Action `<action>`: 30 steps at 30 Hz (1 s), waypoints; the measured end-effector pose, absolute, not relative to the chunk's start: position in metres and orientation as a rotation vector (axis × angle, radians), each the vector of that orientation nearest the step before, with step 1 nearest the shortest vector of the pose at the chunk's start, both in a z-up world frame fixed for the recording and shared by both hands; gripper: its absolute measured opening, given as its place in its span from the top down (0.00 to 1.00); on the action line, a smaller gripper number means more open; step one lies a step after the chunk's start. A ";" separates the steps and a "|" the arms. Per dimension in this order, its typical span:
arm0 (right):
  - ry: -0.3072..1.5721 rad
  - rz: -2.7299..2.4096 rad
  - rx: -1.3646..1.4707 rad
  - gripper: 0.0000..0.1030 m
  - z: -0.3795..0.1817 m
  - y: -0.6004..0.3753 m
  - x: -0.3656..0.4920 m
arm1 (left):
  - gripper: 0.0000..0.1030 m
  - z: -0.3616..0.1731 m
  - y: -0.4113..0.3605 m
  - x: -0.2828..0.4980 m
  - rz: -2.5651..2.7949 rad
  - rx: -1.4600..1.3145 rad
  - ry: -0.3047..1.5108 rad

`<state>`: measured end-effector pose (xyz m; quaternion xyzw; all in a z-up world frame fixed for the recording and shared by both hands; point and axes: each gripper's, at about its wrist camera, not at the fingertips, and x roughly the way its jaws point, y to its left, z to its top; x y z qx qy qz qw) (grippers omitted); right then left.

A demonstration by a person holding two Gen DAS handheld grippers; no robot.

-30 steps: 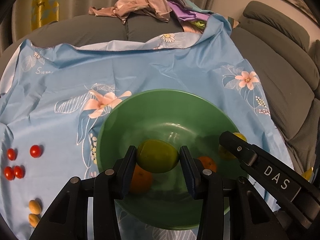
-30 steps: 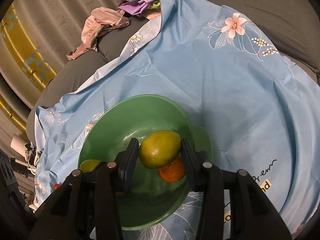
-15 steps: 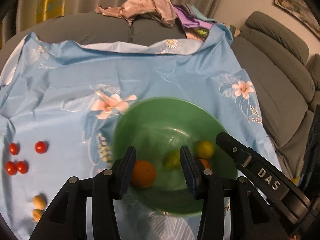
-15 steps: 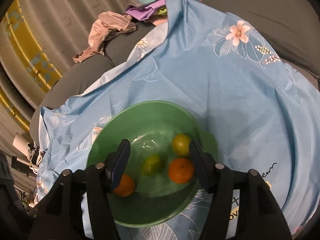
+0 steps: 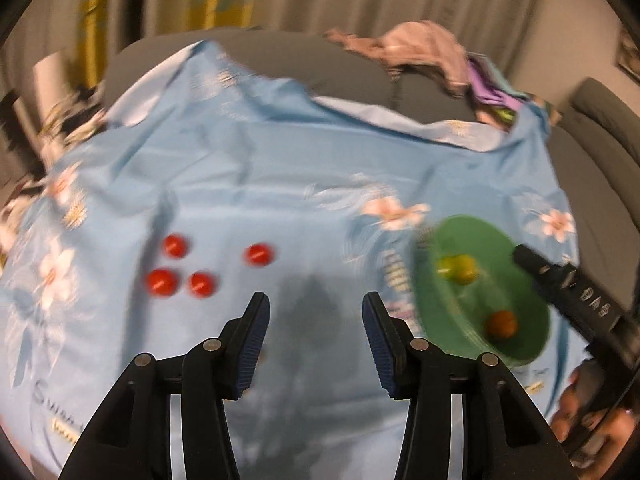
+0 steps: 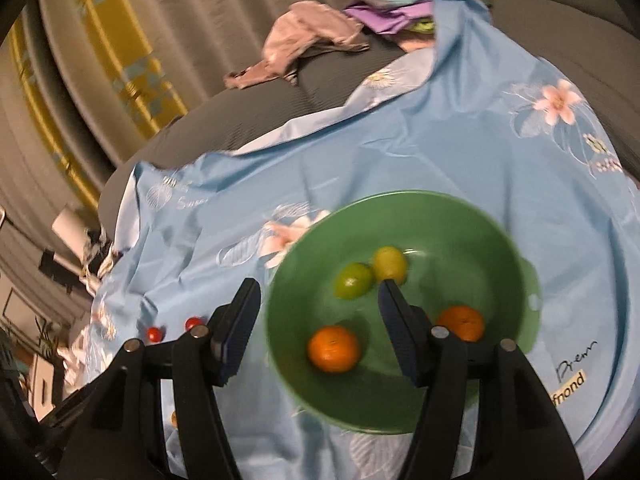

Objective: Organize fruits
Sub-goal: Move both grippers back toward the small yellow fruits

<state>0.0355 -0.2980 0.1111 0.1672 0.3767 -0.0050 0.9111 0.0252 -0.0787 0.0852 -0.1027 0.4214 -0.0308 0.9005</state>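
A green bowl (image 6: 472,216) sits on the blue floral cloth (image 6: 440,140) and holds a green lemon (image 6: 352,280), a yellow lemon (image 6: 390,262) and two oranges (image 6: 334,348). My right gripper (image 6: 318,296) is open and empty over the bowl's left side. My left gripper (image 5: 316,312) is open and empty above bare cloth, left of the bowl (image 5: 520,288). Several red cherry tomatoes (image 5: 202,284) lie ahead and to its left. The right gripper's arm (image 5: 576,300) shows at the bowl's far side.
Crumpled clothes (image 6: 308,36) lie on the grey sofa (image 6: 240,120) behind the cloth. Curtains hang at the back. Two tomatoes (image 6: 194,323) show left of the right gripper.
Both grippers have let their lemons drop into the bowl and opened. My left gripper has swung left toward the tomatoes. My right gripper has shifted a little left.
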 end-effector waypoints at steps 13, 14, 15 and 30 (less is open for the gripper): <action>0.859 0.179 0.204 0.40 0.096 -0.219 0.055 | 0.54 0.052 -0.022 0.011 -0.078 -0.333 0.954; 0.872 0.209 0.208 0.40 0.093 -0.214 0.056 | 0.54 0.051 -0.021 0.010 -0.088 -0.332 0.960; 0.885 0.237 0.211 0.40 0.090 -0.209 0.057 | 0.54 0.049 -0.022 0.009 -0.097 -0.327 0.970; 1.124 0.531 0.185 0.62 0.029 -0.127 0.066 | 0.57 0.016 -0.022 0.006 -0.177 -0.353 1.062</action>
